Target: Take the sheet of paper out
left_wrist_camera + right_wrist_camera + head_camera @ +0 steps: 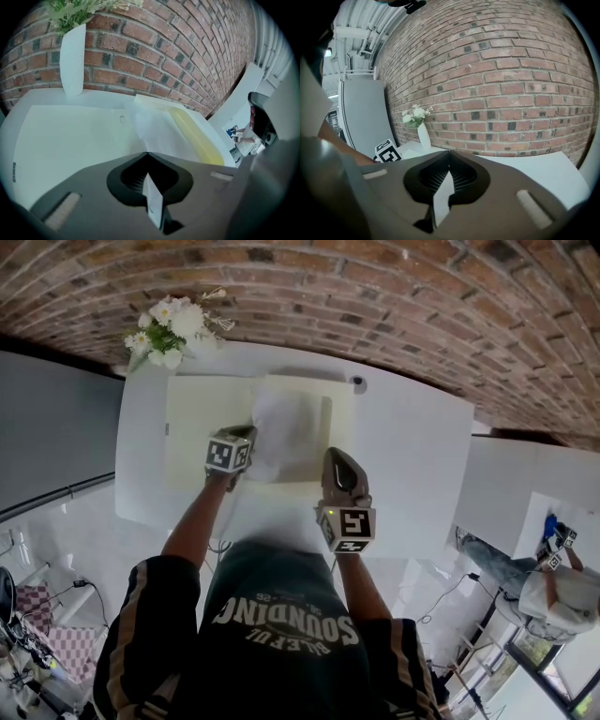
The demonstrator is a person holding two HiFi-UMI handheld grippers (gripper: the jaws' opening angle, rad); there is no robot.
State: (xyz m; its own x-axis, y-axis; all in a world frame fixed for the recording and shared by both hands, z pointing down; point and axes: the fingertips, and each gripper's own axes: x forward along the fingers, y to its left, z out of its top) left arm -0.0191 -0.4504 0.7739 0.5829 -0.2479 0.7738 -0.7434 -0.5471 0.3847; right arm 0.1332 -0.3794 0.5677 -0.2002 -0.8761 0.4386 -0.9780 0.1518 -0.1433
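Observation:
A cream folder (202, 427) lies open on the white table (412, 446). A white sheet of paper (286, 427) rises from its right half. In the left gripper view the sheet (159, 131) runs from the folder's yellowish pocket (199, 138) down to my jaw tips. My left gripper (247, 435) (147, 153) is shut on the sheet's near left edge. My right gripper (335, 454) (449, 151) is shut, its tip at the folder's near right edge; whether it touches the folder is hidden.
A white vase of flowers (173, 329) (73, 61) (423, 133) stands at the table's far left corner against the brick wall (422, 296). A small dark thing (357, 382) sits beyond the folder. A second white table (511, 484) stands at the right.

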